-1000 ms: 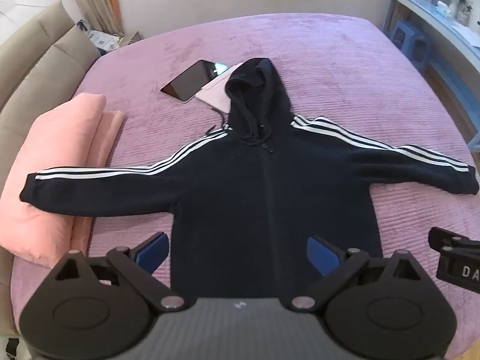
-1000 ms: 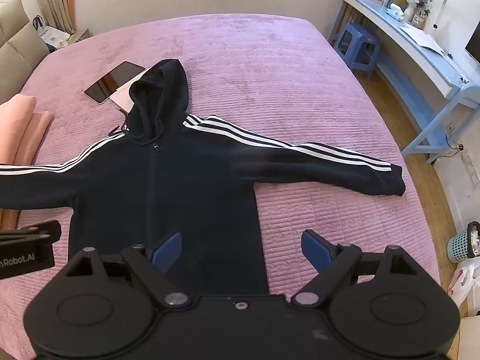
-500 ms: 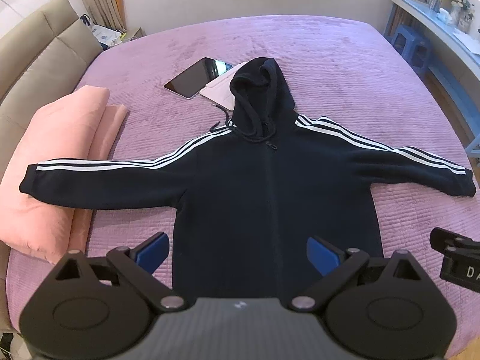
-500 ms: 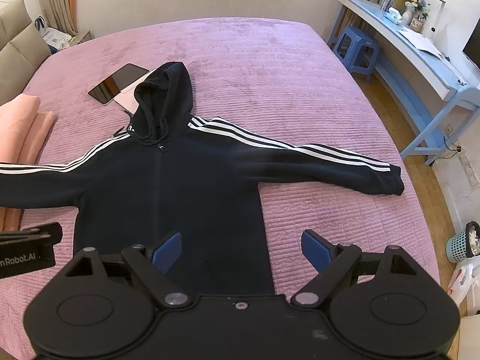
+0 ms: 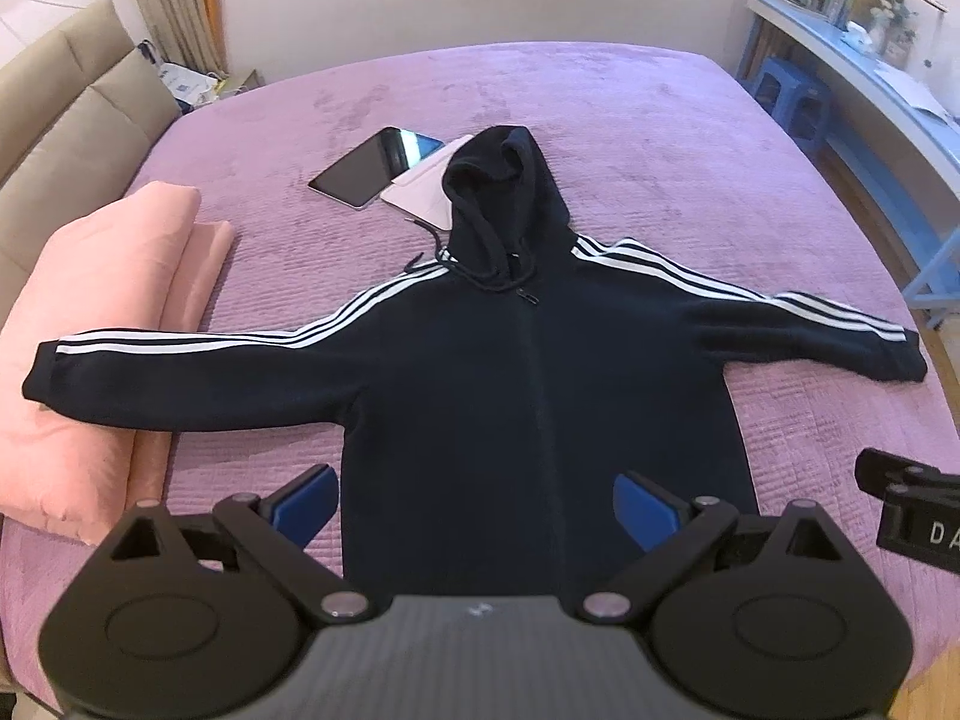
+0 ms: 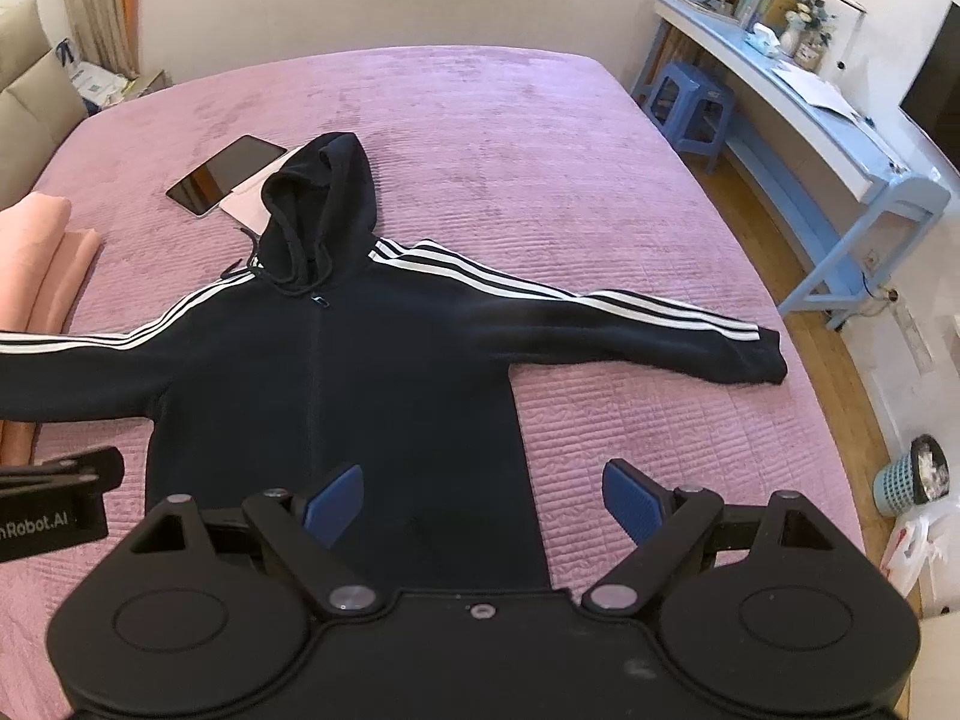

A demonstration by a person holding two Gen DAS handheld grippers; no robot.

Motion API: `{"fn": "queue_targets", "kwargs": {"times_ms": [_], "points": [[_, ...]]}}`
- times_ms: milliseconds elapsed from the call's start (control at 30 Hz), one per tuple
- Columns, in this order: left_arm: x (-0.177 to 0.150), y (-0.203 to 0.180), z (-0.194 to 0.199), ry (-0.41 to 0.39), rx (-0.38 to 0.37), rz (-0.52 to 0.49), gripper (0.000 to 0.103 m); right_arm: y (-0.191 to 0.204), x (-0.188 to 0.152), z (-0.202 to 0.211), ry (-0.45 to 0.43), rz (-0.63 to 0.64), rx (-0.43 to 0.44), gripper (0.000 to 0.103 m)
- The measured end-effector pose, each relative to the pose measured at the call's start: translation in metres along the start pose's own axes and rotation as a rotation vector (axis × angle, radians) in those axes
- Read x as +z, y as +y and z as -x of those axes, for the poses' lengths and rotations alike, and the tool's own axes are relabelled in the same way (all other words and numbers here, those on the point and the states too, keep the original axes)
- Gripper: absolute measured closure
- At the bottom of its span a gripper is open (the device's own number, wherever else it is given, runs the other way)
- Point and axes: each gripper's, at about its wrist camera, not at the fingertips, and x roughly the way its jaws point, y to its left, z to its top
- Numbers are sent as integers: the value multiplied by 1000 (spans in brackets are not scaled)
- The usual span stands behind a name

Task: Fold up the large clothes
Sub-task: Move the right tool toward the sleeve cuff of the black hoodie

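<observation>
Purple bed [image 5: 630, 120]: black hoodie [image 5: 528, 396] spread flat, tablet [image 5: 375, 165], pink blanket [image 5: 102, 312]

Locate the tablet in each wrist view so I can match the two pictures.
Left wrist view: the tablet lies upper centre-left, just left of the hood.
Right wrist view: the tablet lies upper left, again left of the hood.
Shared landmark: the hood of the black hoodie, beside the tablet in both.
</observation>
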Motion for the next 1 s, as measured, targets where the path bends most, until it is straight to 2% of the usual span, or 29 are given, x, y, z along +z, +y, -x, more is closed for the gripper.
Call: {"fn": "queue_targets", "kwargs": {"times_ms": [300,500,700,833,900,1000], "points": [[-2,3,-11,16,-55,-40,5,3,-14,6,20,-55,-50,1],[2,-15,-6,-6,-85,-59,5,-11,-19,7,12,-76,-67,1],[8,-35,2,-12,-84,-37,5,-32,-13,0,4,-66,-26,1],[18,-52,8,-46,-61,-20,5,-49,-3,0,-20,-59,-6,1],[21,-65,10,-60,-77,-11,5,-60,1,-3,-25,-57,-4,1],[28,-79,8,-80,-144,19,5,-83,8,-8,-21,-81,34,1]]}}
